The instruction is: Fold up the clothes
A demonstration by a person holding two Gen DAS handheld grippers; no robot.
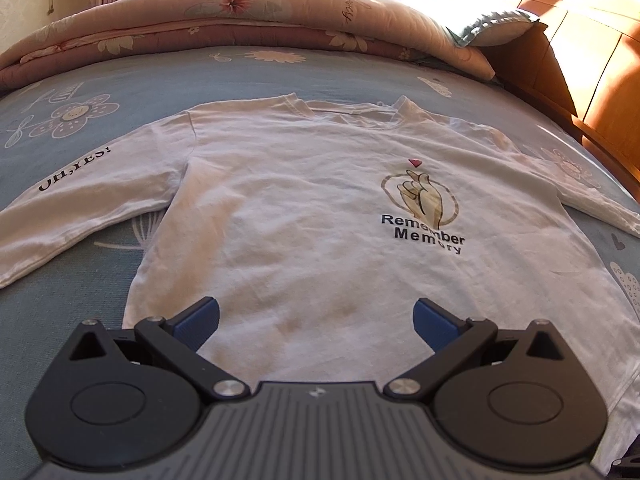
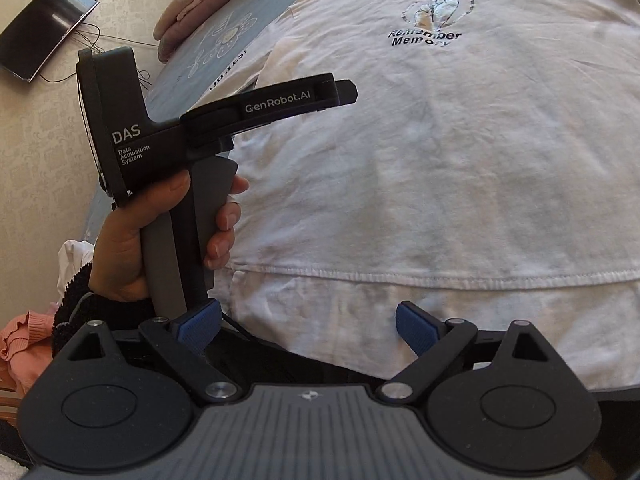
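Observation:
A white long-sleeved shirt [image 1: 304,208] lies flat, front up, on the blue bed, sleeves spread out. It has a "Remember Memory" print [image 1: 424,212] on the chest and "OH,YES!" on the left sleeve [image 1: 72,172]. My left gripper [image 1: 316,320] is open and empty, low over the shirt's hem. My right gripper [image 2: 308,328] is open and empty above the bottom hem [image 2: 400,276]. In the right wrist view the left gripper's body [image 2: 224,112] is held by a hand over the shirt's [image 2: 440,152] left side.
A folded pink quilt [image 1: 224,20] and a pillow [image 1: 488,20] lie at the bed's far side. A wooden headboard [image 1: 592,64] stands at right. A dark screen [image 2: 44,28] lies on the floor at left, with pink clothes [image 2: 24,340] near it.

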